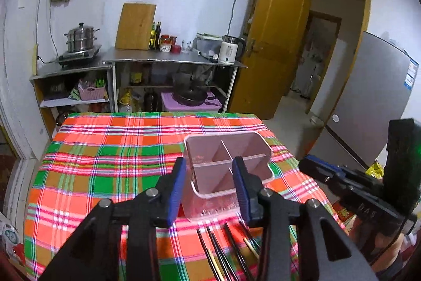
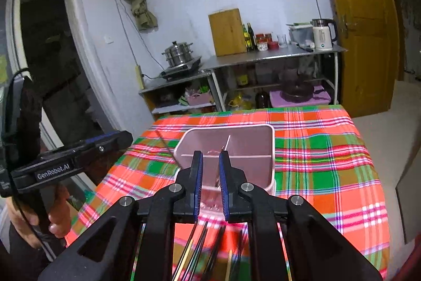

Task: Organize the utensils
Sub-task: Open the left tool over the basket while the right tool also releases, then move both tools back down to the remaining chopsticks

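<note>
At twelve o'clock on our plaid tablecloth (image 1: 105,149) stands the pink caddy (image 1: 229,162), chopsticks (image 1: 223,249) at six (both left gripper (image 1: 209,175) and right gripper (image 2: 210,167) part-open, empty); we should lower squarely over one pair.

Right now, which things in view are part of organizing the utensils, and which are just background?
Job:
pink divided caddy on the plaid tablecloth
loose chopsticks in front of it
left gripper
right gripper

Background:
steamer pot
cutting board
kettle
</note>
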A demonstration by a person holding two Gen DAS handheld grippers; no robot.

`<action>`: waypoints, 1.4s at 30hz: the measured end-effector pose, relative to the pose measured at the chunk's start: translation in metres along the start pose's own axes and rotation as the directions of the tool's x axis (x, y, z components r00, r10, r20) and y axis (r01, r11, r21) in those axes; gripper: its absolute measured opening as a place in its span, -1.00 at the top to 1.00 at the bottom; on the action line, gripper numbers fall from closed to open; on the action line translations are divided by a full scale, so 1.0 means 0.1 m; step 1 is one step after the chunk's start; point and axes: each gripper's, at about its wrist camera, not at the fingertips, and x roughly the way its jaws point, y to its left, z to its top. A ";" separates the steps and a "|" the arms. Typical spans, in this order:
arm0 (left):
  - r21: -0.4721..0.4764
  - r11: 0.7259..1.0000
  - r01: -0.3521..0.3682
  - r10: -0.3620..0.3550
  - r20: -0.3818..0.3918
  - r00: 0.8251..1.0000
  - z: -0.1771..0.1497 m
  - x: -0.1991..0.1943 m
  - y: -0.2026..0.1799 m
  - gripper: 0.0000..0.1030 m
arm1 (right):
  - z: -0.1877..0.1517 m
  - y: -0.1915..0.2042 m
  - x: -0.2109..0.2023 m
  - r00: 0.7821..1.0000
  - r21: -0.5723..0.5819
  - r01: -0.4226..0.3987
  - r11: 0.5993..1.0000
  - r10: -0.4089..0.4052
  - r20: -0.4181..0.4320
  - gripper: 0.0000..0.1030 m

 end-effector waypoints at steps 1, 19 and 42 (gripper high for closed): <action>0.001 1.000 -0.002 0.002 0.005 1.000 -0.06 -0.06 -0.02 0.23 | -0.04 0.02 -0.07 1.000 -0.006 -0.001 1.000 0.001 0.006 0.76; 0.034 0.999 -0.016 0.016 0.006 1.000 -1.19 -0.59 -0.31 0.23 | -0.94 0.05 -0.86 0.999 -0.033 0.031 0.999 -0.032 -0.026 0.75; -0.004 0.997 -0.078 0.077 -0.111 0.991 -1.67 -0.01 -0.09 0.23 | -1.45 -0.14 -0.34 0.983 -0.065 0.081 0.995 -0.091 -0.160 0.75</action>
